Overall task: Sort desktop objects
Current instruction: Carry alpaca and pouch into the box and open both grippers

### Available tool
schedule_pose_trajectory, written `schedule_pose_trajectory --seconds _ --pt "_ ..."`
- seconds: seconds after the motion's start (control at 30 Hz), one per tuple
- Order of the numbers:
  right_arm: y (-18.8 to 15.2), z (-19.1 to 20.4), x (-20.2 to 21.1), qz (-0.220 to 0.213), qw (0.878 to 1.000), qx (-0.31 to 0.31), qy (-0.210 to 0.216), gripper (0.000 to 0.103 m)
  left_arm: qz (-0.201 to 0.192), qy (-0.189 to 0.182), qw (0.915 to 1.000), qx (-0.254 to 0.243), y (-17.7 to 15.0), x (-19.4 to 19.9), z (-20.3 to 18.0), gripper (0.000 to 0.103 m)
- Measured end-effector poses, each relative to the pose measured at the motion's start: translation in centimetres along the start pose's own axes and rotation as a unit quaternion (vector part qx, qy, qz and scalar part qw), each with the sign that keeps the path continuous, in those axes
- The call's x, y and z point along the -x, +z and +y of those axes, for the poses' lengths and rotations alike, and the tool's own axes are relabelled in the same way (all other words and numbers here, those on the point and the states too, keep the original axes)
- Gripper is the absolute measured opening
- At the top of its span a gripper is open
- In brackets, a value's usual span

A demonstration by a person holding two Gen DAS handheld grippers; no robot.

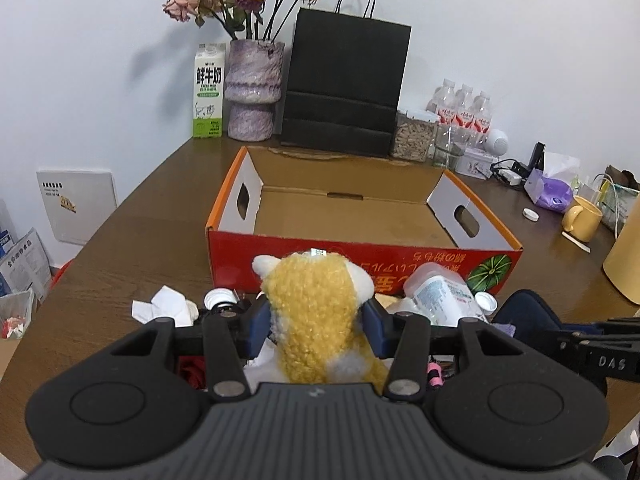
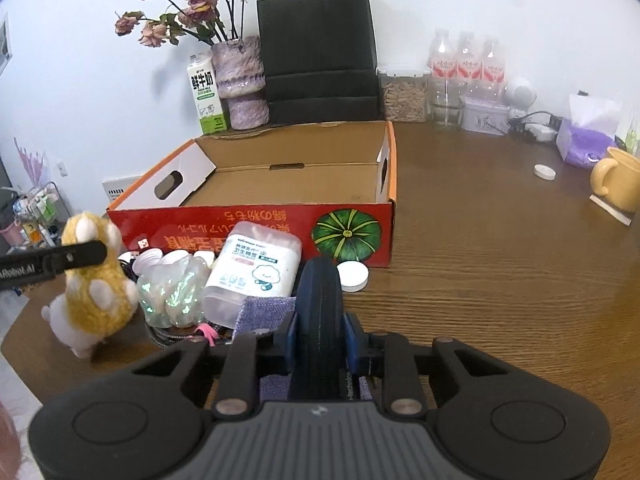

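My left gripper [image 1: 316,320] is shut on a yellow and white plush toy [image 1: 320,312], held upright just in front of the red cardboard box [image 1: 360,256]. The toy also shows in the right wrist view [image 2: 96,284], with a left finger [image 2: 76,258] across it. My right gripper [image 2: 320,336] is shut on a dark navy case [image 2: 320,316] standing on edge, in front of the box [image 2: 256,232]. The box is open and its inside looks bare. A clear cotton swab box [image 2: 256,268], a crumpled plastic bottle [image 2: 172,292] and white caps [image 2: 352,276] lie between the grippers.
Along the back wall stand a milk carton [image 1: 208,92], a vase of dried roses [image 1: 254,88], a black paper bag [image 1: 344,80], a jar [image 2: 404,94] and water bottles [image 2: 466,60]. A yellow mug [image 2: 618,180], tissue pack [image 2: 588,132] and white cap [image 2: 545,172] sit right. Crumpled tissue [image 1: 164,304] lies left.
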State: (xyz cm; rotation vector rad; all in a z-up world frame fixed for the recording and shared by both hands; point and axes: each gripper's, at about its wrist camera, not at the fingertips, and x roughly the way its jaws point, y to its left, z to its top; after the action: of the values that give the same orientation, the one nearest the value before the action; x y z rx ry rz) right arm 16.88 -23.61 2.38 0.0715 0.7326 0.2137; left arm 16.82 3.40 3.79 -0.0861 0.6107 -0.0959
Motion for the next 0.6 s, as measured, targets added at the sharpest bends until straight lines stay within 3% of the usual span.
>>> schedule_pose_trajectory --seconds 0.13,0.2,0.33,0.6 --pt "-0.1 0.2 -0.9 0.023 0.999 0.02 -0.013 0.034 0.002 -0.002 1.0 -0.001 -0.2 -0.3 0.0 0.049" --pt "-0.3 0.3 -1.5 0.03 0.999 0.025 -0.01 0.034 0.001 -0.004 1.0 -0.002 -0.3 -0.3 0.0 0.049" --pt "-0.5 0.7 -1.3 0.027 0.999 0.034 0.008 0.022 -0.001 -0.007 1.0 -0.007 -0.5 0.0 0.0 0.049" --pt "1.1 0.3 2.8 -0.027 0.999 0.004 0.045 0.02 -0.031 -0.025 0.9989 -0.022 0.3 2.7 -0.1 0.047"
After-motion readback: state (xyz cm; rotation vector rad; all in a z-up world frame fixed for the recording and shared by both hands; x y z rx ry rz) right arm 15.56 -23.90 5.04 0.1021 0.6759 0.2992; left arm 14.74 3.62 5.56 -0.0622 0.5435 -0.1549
